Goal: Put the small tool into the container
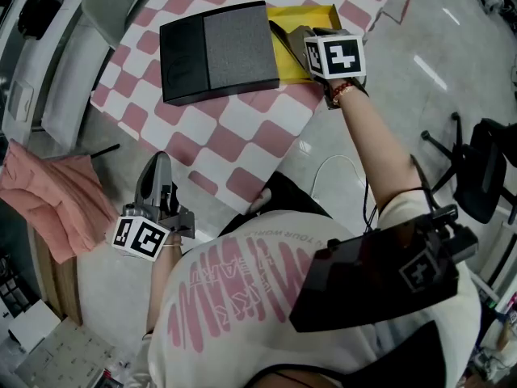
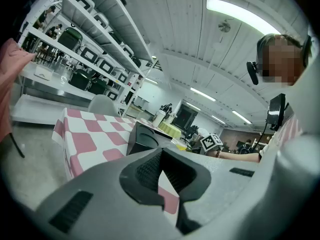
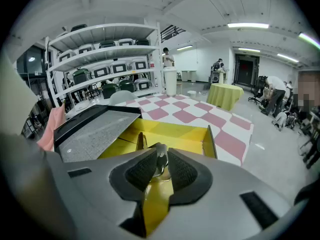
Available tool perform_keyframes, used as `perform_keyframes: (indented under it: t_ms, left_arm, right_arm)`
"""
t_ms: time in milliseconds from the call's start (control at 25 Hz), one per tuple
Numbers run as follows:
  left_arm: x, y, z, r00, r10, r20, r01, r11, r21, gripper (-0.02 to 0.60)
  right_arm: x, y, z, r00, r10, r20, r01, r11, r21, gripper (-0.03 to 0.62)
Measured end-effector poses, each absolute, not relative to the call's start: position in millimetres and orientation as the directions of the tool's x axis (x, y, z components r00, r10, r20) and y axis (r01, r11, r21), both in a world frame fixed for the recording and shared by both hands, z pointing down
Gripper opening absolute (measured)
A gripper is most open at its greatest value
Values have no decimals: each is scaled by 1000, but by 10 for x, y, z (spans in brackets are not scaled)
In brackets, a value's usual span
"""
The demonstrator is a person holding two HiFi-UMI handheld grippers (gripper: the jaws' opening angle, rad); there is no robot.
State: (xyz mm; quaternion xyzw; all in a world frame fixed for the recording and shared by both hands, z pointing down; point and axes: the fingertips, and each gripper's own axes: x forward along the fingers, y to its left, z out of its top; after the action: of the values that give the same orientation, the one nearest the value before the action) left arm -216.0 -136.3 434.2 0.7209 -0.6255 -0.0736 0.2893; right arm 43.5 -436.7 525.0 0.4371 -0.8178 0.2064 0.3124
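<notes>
The small metal tool (image 3: 160, 157) sits pinched between the pads of my right gripper (image 3: 161, 160), just above the floor of the open yellow box (image 3: 172, 134). In the head view that right gripper (image 1: 289, 37) reaches into the yellow box (image 1: 292, 59) at the table's far right corner. A black case with a grey top (image 1: 218, 51) lies against the box's left side. My left gripper (image 1: 159, 166) hangs off the table's near edge, jaws together with nothing in them; its own view shows the left gripper (image 2: 160, 156) pointing across the table.
The table wears a pink-and-white checked cloth (image 1: 242, 128). A pink fabric (image 1: 56, 204) lies on a low surface at the left, a grey chair (image 1: 121, 6) stands at the far side, and a black office chair (image 1: 485, 168) stands at the right. Shelving with crates lines the room.
</notes>
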Motion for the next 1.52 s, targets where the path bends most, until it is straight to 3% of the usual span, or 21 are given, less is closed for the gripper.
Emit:
perform_keyframes:
  t_ms: [800, 880, 1160, 1240, 1360, 1520]
  left_arm:
    - [-2052, -1389, 4024, 235, -961, 144, -860, -136, 491, 7]
    - [-2045, -1394, 3999, 240, -961, 138, -863, -146, 483, 7]
    - [-2048, -1465, 3808, 270, -959, 85, -841, -192, 505, 7]
    - [-2040, -1536, 3782, 279, -956, 90, -837, -197, 511, 7]
    - [-1943, -1701, 3769, 305, -945, 115, -851, -216, 479, 6]
    - [-1594, -1873, 3717, 420, -899, 121, -823, -321, 469, 7]
  right_arm:
    - [394, -4309, 5308, -392, -536, 748, -832, 554, -39, 121]
    - [411, -4306, 5289, -417, -532, 737, -842, 531, -94, 157]
    - [556, -4244, 4896, -468, -616, 634, -869, 451, -204, 163]
    - [625, -4179, 4714, -472, -648, 598, -874, 431, -224, 151]
    - [733, -4018, 4419, -463, -712, 528, -886, 392, -247, 64]
    - [806, -3600, 4108, -463, -764, 449, -886, 393, -246, 39]
